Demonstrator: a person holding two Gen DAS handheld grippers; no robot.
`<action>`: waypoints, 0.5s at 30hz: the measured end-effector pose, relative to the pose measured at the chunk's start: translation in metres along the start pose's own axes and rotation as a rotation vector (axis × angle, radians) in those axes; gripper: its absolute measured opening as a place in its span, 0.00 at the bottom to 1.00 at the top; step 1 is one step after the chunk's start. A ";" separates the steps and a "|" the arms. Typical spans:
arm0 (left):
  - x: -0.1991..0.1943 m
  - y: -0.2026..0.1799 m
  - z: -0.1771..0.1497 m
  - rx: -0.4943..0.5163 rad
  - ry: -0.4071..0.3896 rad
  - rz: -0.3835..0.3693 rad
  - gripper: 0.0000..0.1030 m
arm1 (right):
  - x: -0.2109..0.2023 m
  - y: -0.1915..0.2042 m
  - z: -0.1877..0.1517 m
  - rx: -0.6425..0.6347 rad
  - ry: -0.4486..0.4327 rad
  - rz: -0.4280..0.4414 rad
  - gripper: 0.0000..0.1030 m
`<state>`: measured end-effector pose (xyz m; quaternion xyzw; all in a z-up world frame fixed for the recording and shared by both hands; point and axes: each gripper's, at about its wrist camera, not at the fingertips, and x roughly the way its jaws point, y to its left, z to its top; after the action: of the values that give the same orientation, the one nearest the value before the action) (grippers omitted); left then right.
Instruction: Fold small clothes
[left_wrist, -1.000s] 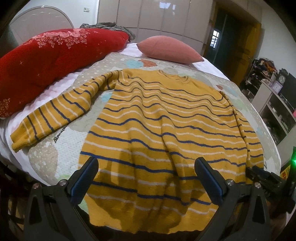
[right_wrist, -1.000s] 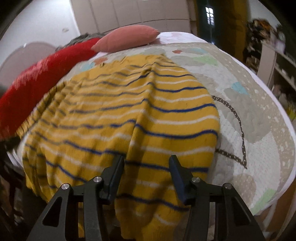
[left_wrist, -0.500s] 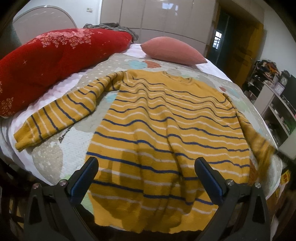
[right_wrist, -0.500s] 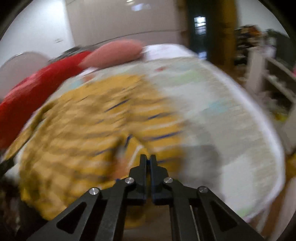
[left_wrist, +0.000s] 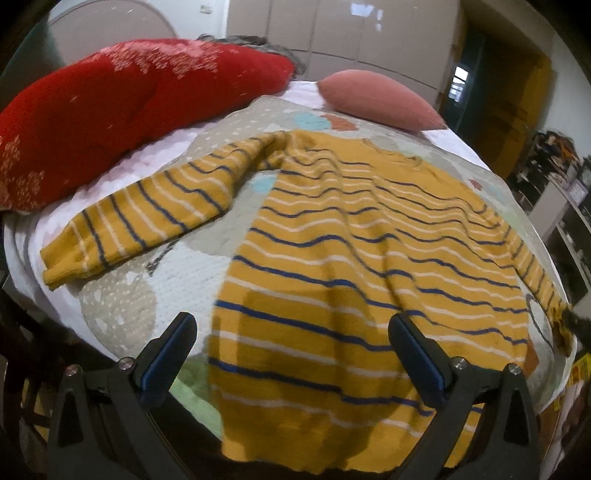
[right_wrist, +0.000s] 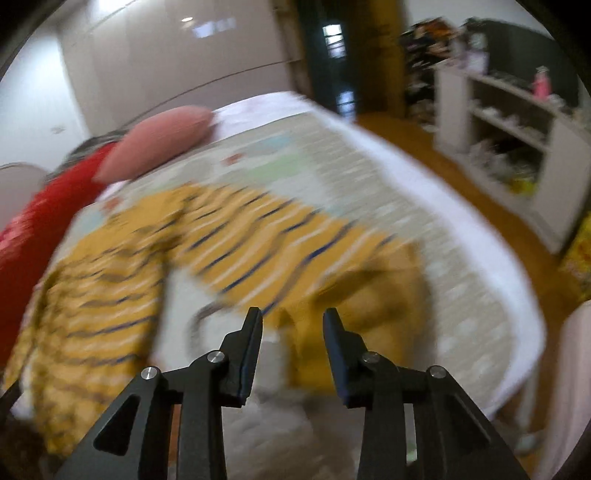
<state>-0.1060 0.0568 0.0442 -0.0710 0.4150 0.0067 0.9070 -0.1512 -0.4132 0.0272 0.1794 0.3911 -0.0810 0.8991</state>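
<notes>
A mustard-yellow sweater (left_wrist: 362, 266) with navy and white stripes is spread flat on a patterned quilt (left_wrist: 122, 306) that covers the bed, filling the centre and lower right of the left wrist view, with its hem draped over the near edge of the bed. One sleeve (left_wrist: 147, 218) is stretched out toward the left of the frame; the other sleeve (right_wrist: 317, 243) is seen in the right wrist view, laid out across the middle of the frame toward the right, away from the body of the garment, though that view is blurred. The left gripper (left_wrist: 291, 354) is held above the hem at the bottom of its frame, its jaws spread wide with nothing between them. The right gripper (right_wrist: 291, 332) stands at the bottom centre of its own frame; its jaws have just been opening and are seen parted, with the cuff end of the sleeve lying beyond the tips and no cloth visibly pinched. A large red cushion (left_wrist: 122, 107) lies at the upper left of the left wrist view and a pink pillow (left_wrist: 380, 99) at the upper centre, both beyond the sweater. A white shelf unit (right_wrist: 517, 140) stands at the upper right of the right wrist view.
</notes>
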 end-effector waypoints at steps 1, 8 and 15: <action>0.002 0.006 0.000 -0.010 0.003 0.007 1.00 | 0.001 0.011 -0.006 -0.014 0.018 0.048 0.45; 0.014 0.043 -0.011 -0.085 0.053 0.037 1.00 | 0.026 0.070 -0.044 -0.086 0.151 0.241 0.53; 0.042 0.058 -0.013 -0.010 0.082 -0.010 1.00 | 0.031 0.104 -0.070 -0.151 0.213 0.257 0.60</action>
<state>-0.0919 0.1100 -0.0028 -0.0777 0.4513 0.0013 0.8890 -0.1472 -0.2906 -0.0128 0.1674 0.4628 0.0837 0.8665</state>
